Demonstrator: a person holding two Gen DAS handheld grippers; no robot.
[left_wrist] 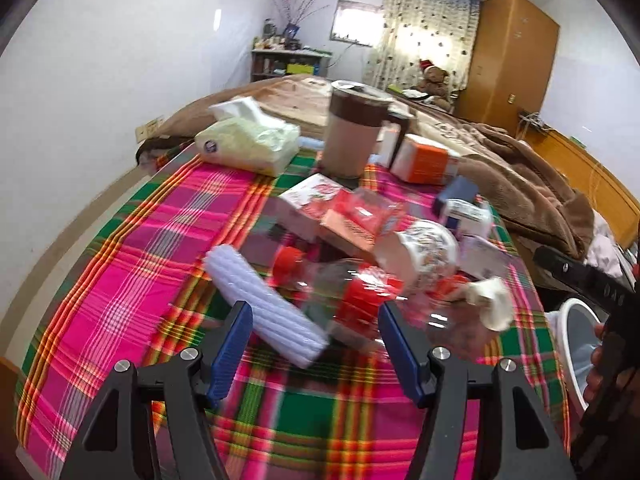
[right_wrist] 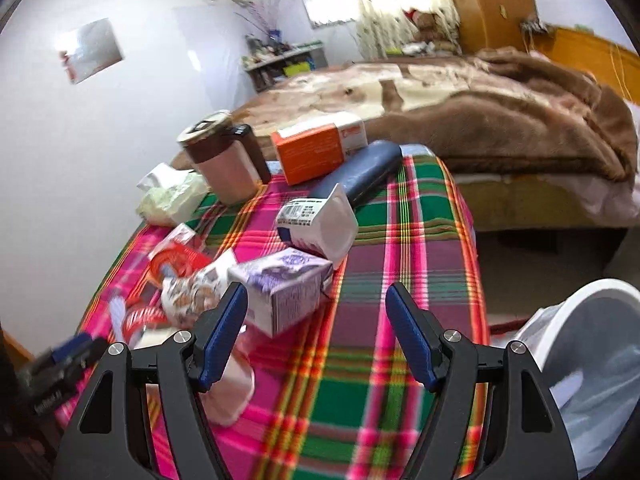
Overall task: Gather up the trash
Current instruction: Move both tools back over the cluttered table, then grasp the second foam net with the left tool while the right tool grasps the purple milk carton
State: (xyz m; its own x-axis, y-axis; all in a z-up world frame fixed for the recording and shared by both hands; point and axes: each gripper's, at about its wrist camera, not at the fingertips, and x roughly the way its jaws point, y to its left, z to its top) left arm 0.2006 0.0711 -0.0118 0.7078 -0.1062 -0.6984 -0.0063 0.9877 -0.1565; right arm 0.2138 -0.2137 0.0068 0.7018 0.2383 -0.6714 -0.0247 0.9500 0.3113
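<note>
A: Tabletop (left_wrist: 132,280) is carrying the trash pile; white bin (right_wrist: 592,320) is sitting just off its right edge.
B: Step?
A: Approaching, I'd judge. Left hand-held gripper (left_wrist: 316,334) is hanging released over the clear plastic bottle (left_wrist: 352,296); right hand-held gripper (right_wrist: 316,334) is hanging released, empty, beside the purple carton (right_wrist: 280,284).
B: Next?
A: Probably lowering, centring jaws, clamping, then carrying binward.

Bright daylight through curtain (left_wrist: 420,36), motion blur, fisheye-curved edges, dark corners
</note>
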